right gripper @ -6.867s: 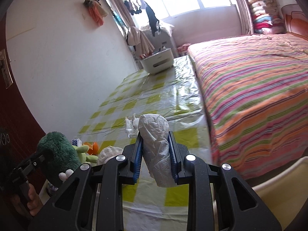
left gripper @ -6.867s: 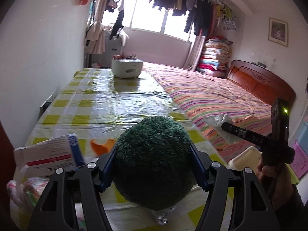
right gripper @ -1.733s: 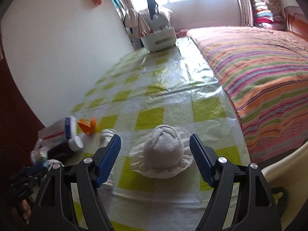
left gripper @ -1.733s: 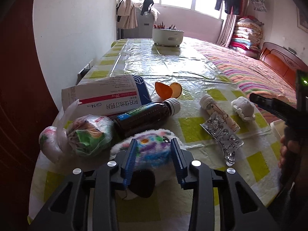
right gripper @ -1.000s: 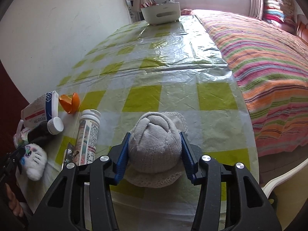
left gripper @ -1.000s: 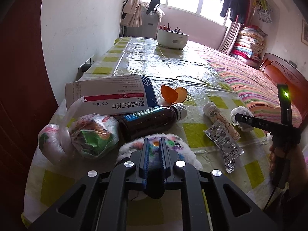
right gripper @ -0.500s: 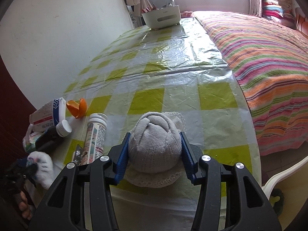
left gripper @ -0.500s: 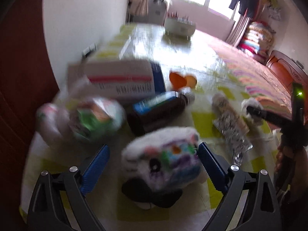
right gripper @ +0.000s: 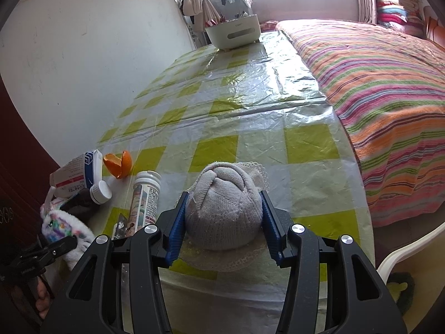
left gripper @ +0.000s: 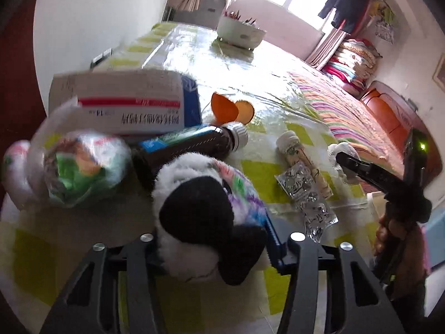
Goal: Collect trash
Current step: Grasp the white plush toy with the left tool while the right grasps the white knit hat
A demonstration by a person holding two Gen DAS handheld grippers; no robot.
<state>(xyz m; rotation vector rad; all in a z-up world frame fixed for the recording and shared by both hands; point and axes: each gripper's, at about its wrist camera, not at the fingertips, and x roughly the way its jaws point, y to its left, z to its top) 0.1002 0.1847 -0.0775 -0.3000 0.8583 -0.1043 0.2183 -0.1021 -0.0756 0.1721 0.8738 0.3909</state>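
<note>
My left gripper [left gripper: 211, 247] is shut on a white plush toy [left gripper: 203, 211] with a black patch and rainbow marks, held at the table's near edge. My right gripper [right gripper: 222, 231] is shut on a rolled grey sock [right gripper: 224, 211] with a lace cuff, just above the checked tablecloth [right gripper: 217, 144]. On the table lie a medicine box [left gripper: 130, 108], a brown bottle [left gripper: 189, 144], orange peel [left gripper: 232, 110], a white tube [left gripper: 303, 156], a foil blister pack [left gripper: 308, 200] and a knotted plastic bag [left gripper: 75, 167]. The right gripper also shows in the left wrist view [left gripper: 345, 161].
A white pot [right gripper: 233, 33] with utensils stands at the table's far end. A striped bed [right gripper: 375, 83] runs along the table's right side. A white wall is on the left. A white bin rim [right gripper: 403, 253] shows at the lower right.
My left gripper was open around the plush toy and has now closed on it and tipped it toward the camera. My right gripper keeps its hold on the sock, almost still.
</note>
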